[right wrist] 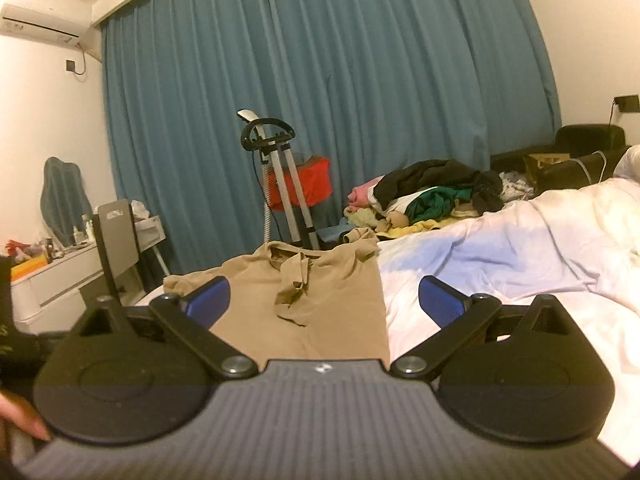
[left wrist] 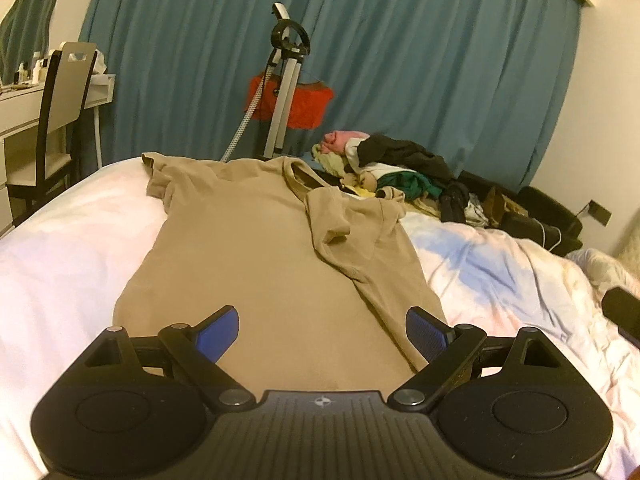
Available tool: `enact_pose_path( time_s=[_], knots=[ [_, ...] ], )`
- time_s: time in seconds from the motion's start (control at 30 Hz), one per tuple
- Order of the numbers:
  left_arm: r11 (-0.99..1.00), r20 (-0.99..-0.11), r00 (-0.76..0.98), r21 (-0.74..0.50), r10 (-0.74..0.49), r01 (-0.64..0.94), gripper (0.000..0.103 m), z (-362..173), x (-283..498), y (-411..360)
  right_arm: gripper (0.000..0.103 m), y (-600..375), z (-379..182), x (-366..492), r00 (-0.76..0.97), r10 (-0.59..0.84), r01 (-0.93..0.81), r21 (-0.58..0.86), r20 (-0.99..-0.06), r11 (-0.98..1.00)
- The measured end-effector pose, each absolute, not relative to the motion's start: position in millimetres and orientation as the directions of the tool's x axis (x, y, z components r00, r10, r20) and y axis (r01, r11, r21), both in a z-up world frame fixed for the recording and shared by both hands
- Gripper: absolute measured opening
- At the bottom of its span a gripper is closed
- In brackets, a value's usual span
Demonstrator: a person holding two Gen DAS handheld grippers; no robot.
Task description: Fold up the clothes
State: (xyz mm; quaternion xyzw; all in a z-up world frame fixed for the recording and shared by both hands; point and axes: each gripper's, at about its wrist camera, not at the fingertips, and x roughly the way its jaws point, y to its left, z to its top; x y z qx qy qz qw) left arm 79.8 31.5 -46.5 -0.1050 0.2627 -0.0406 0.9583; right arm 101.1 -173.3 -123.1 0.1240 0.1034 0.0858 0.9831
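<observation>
A tan shirt (left wrist: 260,248) lies spread flat on the bed (left wrist: 60,264), its collar toward twelve o'clock and its hem toward six, just under the left gripper (left wrist: 322,334). One sleeve is folded inward across the chest, at about two o'clock from the shirt's middle; the other sleeve trails off toward eleven o'clock at the bed's edge. The left gripper hovers over the hem with its blue pads (left wrist: 218,338) spread wide and nothing between them. The right gripper (right wrist: 324,300) is likewise wide open and empty (the shirt (right wrist: 320,300) shows between its fingers, but farther off). A pile of clothes (left wrist: 400,172) sits at one o'clock beyond the shirt, near the blue curtain (left wrist: 400,40). A garment steamer (left wrist: 286,80) stands at twelve o'clock.
</observation>
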Motion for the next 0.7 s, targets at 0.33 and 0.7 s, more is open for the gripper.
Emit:
enact_pose_path(
  time_s=[0.33, 0.7],
  knots=[
    [0.984, -0.511, 0.847, -0.164, -0.146, 0.071, 0.092, -58, 81, 17, 0.102, -184, -121, 105, 0.949, 0.196, -0.133, 0.251, -0.248, 0.959],
    [0.968, -0.557, 0.793, -0.176, -0.247, 0.178, 0.090, -72, 72, -15, 0.102, -203, -115, 107, 0.942, 0.148, -0.078, 0.233, -0.301, 0.969]
  ],
)
